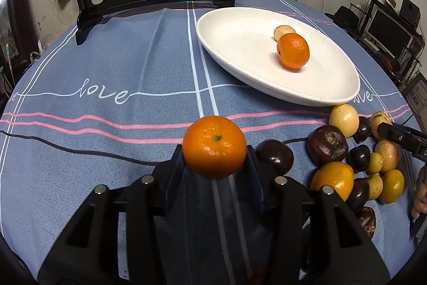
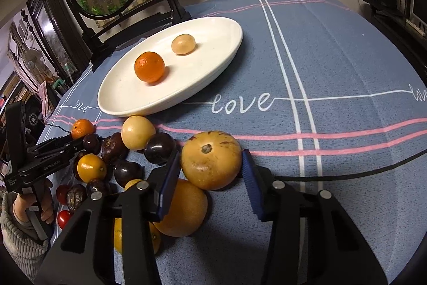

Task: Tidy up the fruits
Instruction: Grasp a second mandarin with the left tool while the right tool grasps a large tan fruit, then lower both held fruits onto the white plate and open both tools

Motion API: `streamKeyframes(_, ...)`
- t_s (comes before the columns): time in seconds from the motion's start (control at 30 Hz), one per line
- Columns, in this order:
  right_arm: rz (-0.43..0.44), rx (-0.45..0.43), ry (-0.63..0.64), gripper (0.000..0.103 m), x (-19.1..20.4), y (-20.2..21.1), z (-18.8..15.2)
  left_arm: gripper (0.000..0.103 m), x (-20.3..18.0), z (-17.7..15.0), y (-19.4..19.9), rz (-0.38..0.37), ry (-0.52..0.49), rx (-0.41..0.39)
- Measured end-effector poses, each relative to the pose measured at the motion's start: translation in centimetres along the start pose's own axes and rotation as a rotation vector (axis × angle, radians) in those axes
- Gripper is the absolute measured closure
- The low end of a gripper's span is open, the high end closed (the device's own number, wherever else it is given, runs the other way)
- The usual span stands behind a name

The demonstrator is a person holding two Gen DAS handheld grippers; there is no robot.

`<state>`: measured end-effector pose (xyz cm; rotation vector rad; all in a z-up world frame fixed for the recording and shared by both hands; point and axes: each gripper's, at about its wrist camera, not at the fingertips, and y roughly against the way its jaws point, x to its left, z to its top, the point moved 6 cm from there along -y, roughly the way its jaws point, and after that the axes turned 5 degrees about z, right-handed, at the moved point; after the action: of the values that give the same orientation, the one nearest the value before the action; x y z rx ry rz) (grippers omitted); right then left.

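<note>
Left wrist view: left gripper (image 1: pixel 214 151) pinches a mandarin (image 1: pixel 214 147) above the blue tablecloth (image 1: pixel 106 58).
Right gripper (image 2: pixel 210 165): pads pressed on a yellow streaked fruit (image 2: pixel 211 160) beside the fruit pile (image 2: pixel 114 151).
White dish (image 2: pixel 213 66): holds an orange (image 2: pixel 149 67) and a pale fruit (image 2: pixel 183 44).

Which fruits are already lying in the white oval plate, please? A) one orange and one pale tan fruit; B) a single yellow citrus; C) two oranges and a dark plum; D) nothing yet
A: the white oval plate holds just one orange and one pale tan fruit, side by side.
</note>
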<state>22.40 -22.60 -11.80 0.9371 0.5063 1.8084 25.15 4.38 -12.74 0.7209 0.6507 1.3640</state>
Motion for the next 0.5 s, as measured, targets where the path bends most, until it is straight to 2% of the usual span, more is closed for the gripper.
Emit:
streamKeyframes(0.27,0.000,0.007,-0.008,0.059,0.0,0.2,0.0,0.058,0.3,0.0,0.0,-0.021,0.023,-0.006)
streamKeyframes(0.5,-0.022,-0.039,0.007,0.059,-0.1,1.1,0.5,0.058,0.7,0.1,0.4,0.001,0.036,-0.023)
